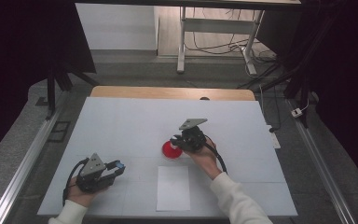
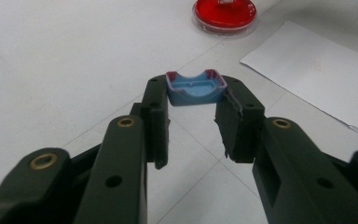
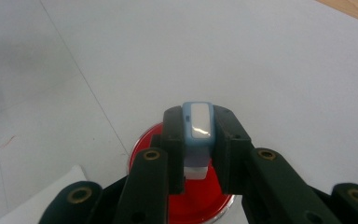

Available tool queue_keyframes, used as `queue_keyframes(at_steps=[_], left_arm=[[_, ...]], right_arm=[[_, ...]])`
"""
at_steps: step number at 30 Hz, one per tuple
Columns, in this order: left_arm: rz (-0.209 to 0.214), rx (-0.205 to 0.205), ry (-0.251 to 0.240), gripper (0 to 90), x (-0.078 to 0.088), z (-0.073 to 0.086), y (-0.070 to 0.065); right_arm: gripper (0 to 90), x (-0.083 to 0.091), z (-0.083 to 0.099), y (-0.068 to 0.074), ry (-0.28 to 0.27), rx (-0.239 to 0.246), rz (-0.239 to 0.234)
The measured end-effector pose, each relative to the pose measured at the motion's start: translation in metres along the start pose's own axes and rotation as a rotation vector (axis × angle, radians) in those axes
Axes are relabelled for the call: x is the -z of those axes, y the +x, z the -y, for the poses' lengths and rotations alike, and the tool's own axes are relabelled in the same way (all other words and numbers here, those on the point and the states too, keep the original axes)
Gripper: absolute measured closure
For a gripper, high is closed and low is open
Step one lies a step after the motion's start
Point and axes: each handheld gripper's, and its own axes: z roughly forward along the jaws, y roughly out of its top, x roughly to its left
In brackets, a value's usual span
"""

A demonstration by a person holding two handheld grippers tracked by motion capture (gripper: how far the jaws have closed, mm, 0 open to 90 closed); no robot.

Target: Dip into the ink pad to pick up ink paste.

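The right gripper [image 3: 196, 140] was clamped on a small blue-and-white stamp [image 3: 199, 123], held just above a red dish [image 1: 171, 150] near the middle of the table [image 1: 121, 121]. The left gripper [image 2: 193, 119] gripped a blue cap [image 2: 196, 87] at its tips, low over the table, well apart from the dish. White paper [image 1: 173, 187] lay between them.

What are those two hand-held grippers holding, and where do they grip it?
The left hand-held gripper clamps a small blue cap by its two ends. The right hand-held gripper pinches a pale blue stamp by its sides, over the red dish.
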Motion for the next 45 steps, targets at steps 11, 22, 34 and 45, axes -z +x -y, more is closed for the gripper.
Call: queue_keyframes(at_steps=[11, 22, 34, 45], left_arm=[[0.001, -0.001, 0.000, 65.2, 0.0002, 0.0001, -0.0001], [0.000, -0.001, -0.001, 65.2, 0.0003, 0.0001, -0.0002], [0.001, -0.002, 0.003, 65.2, -0.0001, 0.0001, -0.0001], [-0.001, 0.000, 0.002, 65.2, 0.0002, 0.0000, -0.0006]], right_arm=[[75.3, -0.0031, 0.0006, 0.0030, 0.016, 0.020, 0.005], [75.4, -0.0049, 0.0017, 0.0040, 0.028, 0.034, 0.011], [75.6, -0.0068, 0.0024, 0.0054, 0.043, 0.041, 0.019], [75.8, -0.0081, 0.0028, 0.0068, 0.056, 0.041, 0.025]])
